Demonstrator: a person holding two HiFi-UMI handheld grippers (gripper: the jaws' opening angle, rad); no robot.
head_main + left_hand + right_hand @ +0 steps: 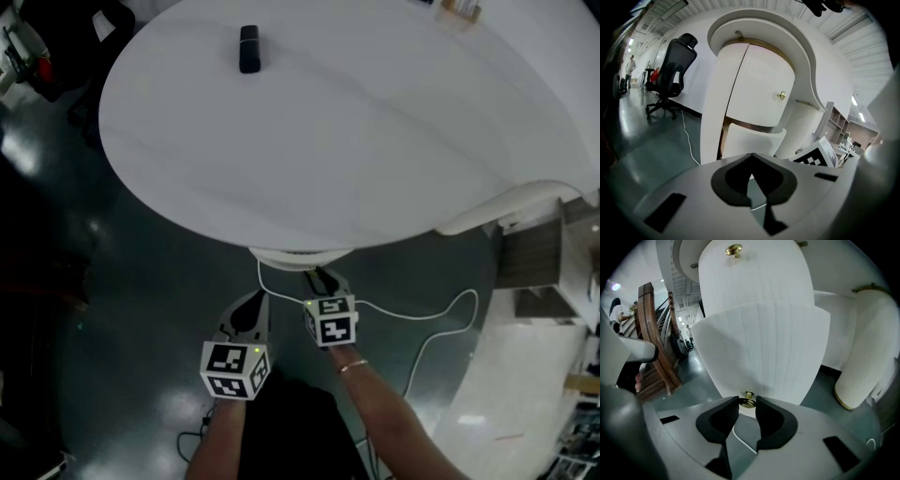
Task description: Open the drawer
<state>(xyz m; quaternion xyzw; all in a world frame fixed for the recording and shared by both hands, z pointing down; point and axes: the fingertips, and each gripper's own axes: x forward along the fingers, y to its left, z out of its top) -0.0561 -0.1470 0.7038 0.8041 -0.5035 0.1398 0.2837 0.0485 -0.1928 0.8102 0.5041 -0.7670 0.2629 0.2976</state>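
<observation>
2 grippers, side by side below the table edge. R gripper [747, 404] is clamped on 1 brass knob [748, 401] of the lower drawer [764, 348]; the knob sits betw. both pads, touching each. L gripper [751, 159], just to its left, has pads together at the tips w/ nothing in them. 1 white cable [441, 314] lies on the dark floor [112, 300]. 2 ribbed white drawer fronts, stacked: the lower one stands out fwd of the upper drawer [750, 282], which has its own upper knob [734, 249], so 2 knobs total. Above is 1 white oval table [375, 131] w/ 1 black object [248, 49] on top. Far off, 1 black office chair [670, 65].
</observation>
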